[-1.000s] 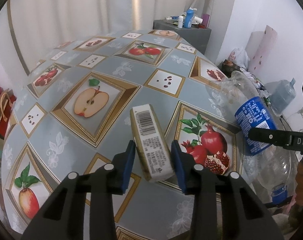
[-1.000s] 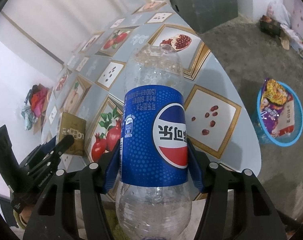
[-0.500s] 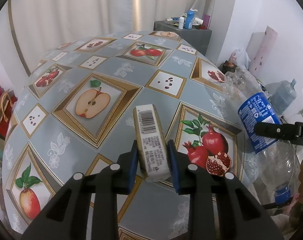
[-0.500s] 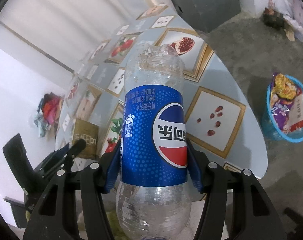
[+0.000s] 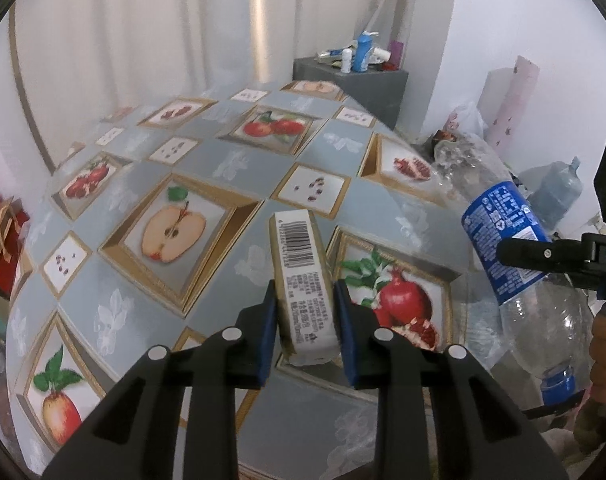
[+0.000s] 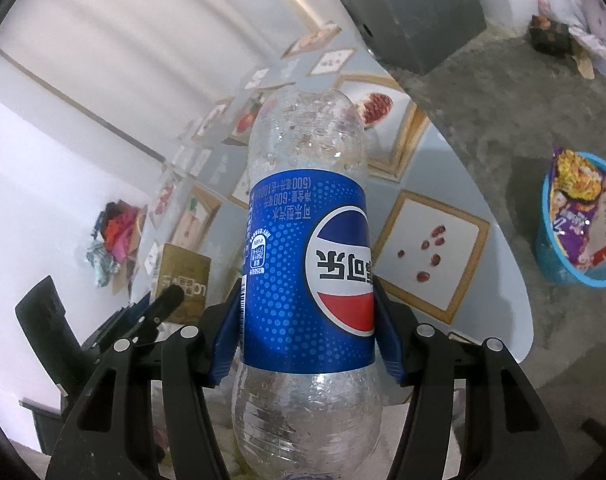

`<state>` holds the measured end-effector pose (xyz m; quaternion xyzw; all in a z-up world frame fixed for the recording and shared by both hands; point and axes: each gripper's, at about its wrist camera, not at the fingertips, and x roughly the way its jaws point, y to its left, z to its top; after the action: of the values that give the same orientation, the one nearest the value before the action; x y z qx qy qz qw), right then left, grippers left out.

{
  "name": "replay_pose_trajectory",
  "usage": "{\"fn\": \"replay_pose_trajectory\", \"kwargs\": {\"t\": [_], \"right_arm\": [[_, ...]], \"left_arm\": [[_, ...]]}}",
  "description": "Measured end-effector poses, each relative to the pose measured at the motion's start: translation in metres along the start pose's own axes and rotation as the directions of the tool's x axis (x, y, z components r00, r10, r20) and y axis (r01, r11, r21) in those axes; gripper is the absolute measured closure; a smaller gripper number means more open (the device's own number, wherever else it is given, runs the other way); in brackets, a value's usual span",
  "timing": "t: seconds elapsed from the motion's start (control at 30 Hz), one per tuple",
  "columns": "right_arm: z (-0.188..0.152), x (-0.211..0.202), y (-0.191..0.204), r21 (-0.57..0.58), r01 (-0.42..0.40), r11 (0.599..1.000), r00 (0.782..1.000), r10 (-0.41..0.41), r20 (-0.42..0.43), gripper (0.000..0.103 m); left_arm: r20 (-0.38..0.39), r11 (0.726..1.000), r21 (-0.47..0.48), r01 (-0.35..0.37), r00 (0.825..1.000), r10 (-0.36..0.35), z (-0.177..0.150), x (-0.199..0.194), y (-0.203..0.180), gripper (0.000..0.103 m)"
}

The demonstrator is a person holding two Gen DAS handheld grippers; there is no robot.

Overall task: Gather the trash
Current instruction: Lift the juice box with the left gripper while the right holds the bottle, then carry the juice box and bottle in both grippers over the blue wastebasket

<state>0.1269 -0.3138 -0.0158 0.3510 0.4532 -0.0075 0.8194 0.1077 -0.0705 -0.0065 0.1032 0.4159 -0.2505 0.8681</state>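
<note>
A small barcoded box [image 5: 303,280] is being pinched by the left gripper [image 5: 305,312] above the fruit-print table [image 5: 207,160]. An empty Pepsi bottle [image 6: 307,276] is being clamped, cap-end down, by the right gripper [image 6: 307,320] past the table's edge, with the blue trash basket [image 6: 559,272] sitting on the floor well apart.

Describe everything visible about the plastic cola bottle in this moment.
The cola bottle is clear, crinkled plastic, apparently empty, with a blue wrap label bearing a red, white and blue roundel and inverted Chinese print. Its blue cap is on. The right gripper is clamped across the label, holding it base-forward, cap toward the hand, raised beyond the fruit-patterned table's edge. Nothing else touches it.
</note>
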Motion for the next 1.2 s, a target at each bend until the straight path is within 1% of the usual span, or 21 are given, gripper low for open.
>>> {"fn": "replay_pose_trajectory", "kwargs": {"t": [0.1, 0.23, 0.33, 0.4, 0.47, 0.57, 0.63, 0.67, 0.73, 0.77, 0.8, 0.83, 0.9, 0.93, 0.97, 1.0, 1.07, 1.1, 1.13, 1.17, 1.2], "right_arm": [[0.003, -0.011, -0.004, 0.027, -0.034, 0.999, 0.999, 0.032, 0.042, 0.048], [0.007, -0.05, -0.036, 0.126, -0.046, 0.991, 0.986, 0.025, 0.163, 0.048], [0.003, -0.082, -0.074, 0.235, -0.052, 0.971, 0.968, -0.008, 0.249, 0.048], [-0.004, -0.103, -0.106, 0.328, -0.053, 0.943, 0.954, -0.049, 0.296, 0.048], [-0.018, -0.121, -0.143, 0.436, -0.069, 0.897, 0.939, -0.088, 0.331, 0.048], [-0.041, -0.134, -0.195, 0.576, -0.11, 0.81, 0.929, -0.123, 0.349, 0.048], [-0.05, -0.133, -0.22, 0.637, -0.122, 0.761, 0.93, -0.137, 0.342, 0.047], [-0.051, -0.13, -0.234, 0.66, -0.126, 0.74, 0.932, -0.139, 0.334, 0.047], [-0.056, -0.124, -0.261, 0.706, -0.137, 0.695, 0.94, -0.134, 0.315, 0.047], [-0.055, -0.119, -0.268, 0.714, -0.148, 0.685, 0.941, -0.125, 0.315, 0.047], [-0.054, -0.115, -0.277, 0.726, -0.157, 0.669, 0.942, -0.119, 0.313, 0.047], [-0.054, -0.109, -0.293, 0.759, -0.164, 0.63, 0.945, -0.119, 0.303, 0.047], [-0.049, -0.098, -0.314, 0.782, -0.19, 0.593, 0.946, -0.102, 0.307, 0.047], [-0.045, -0.094, -0.32, 0.79, -0.184, 0.585, 0.948, -0.108, 0.301, 0.047], [-0.039, -0.089, -0.328, 0.797, -0.164, 0.582, 0.95, -0.125, 0.287, 0.047], [-0.031, -0.083, -0.337, 0.797, -0.151, 0.585, 0.95, -0.136, 0.279, 0.047], [-0.02, -0.082, -0.349, 0.806, -0.139, 0.575, 0.952, -0.146, 0.268, 0.047], [-0.014, -0.081, -0.352, 0.804, -0.138, 0.579, 0.951, -0.149, 0.271, 0.046], [-0.006, -0.076, -0.357, 0.793, -0.124, 0.597, 0.949, -0.162, 0.27, 0.044], [0.001, -0.069, -0.363, 0.785, -0.095, 0.612, 0.95, -0.18, 0.255, 0.044], [0.005, -0.063, -0.369, 0.784, -0.07, 0.616, 0.951, -0.196, 0.239, 0.039]], "left_arm": [[0.023, 0.999, 0.043, 0.018, 1.0, -0.019, 0.013, -0.004, -0.009, 0.077], [0.064, 0.992, 0.109, 0.062, 0.996, -0.07, 0.039, -0.009, -0.03, 0.077], [0.08, 0.977, 0.169, 0.128, 0.987, -0.143, 0.064, -0.009, -0.057, 0.077], [0.055, 0.958, 0.191, 0.215, 0.972, -0.229, 0.08, -0.006, -0.079, 0.077], [-0.006, 0.929, 0.208, 0.305, 0.951, -0.31, 0.095, 0.005, -0.107, 0.077], [-0.092, 0.892, 0.246, 0.378, 0.926, -0.367, 0.107, 0.023, -0.15, 0.077], [-0.167, 0.871, 0.25, 0.424, 0.904, -0.393, 0.113, 0.04, -0.18, 0.077], [-0.221, 0.852, 0.239, 0.466, 0.881, -0.419, 0.118, 0.053, -0.2, 0.077], [-0.293, 0.835, 0.209, 0.509, 0.847, -0.443, 0.123, 0.073, -0.226, 0.077], [-0.342, 0.832, 0.192, 0.521, 0.83, -0.441, 0.126, 0.09, -0.246, 0.077], [-0.363, 0.828, 0.19, 0.528, 0.821, -0.441, 0.128, 0.099, -0.26, 0.076], [-0.386, 0.822, 0.189, 0.538, 0.81, -0.442, 0.128, 0.11, -0.274, 0.076], [-0.454, 0.833, 0.163, 0.529, 0.789, -0.413, 0.127, 0.137, -0.304, 0.076], [-0.471, 0.832, 0.158, 0.532, 0.781, -0.41, 0.127, 0.146, -0.317, 0.076], [-0.481, 0.82, 0.163, 0.549, 0.77, -0.42, 0.127, 0.156, -0.331, 0.076], [-0.497, 0.817, 0.17, 0.551, 0.764, -0.412, 0.126, 0.169, -0.345, 0.076], [-0.533, 0.834, 0.159, 0.528, 0.757, -0.378, 0.126, 0.196, -0.367, 0.076], [-0.534, 0.836, 0.154, 0.527, 0.756, -0.378, 0.127, 0.205, -0.372, 0.076], [-0.527, 0.835, 0.156, 0.528, 0.76, -0.382, 0.129, 0.213, -0.379, 0.073], [-0.516, 0.833, 0.165, 0.529, 0.766, -0.384, 0.131, 0.223, -0.389, 0.061], [-0.517, 0.831, 0.174, 0.528, 0.767, -0.379, 0.13, 0.233, -0.397, 0.038]]}}
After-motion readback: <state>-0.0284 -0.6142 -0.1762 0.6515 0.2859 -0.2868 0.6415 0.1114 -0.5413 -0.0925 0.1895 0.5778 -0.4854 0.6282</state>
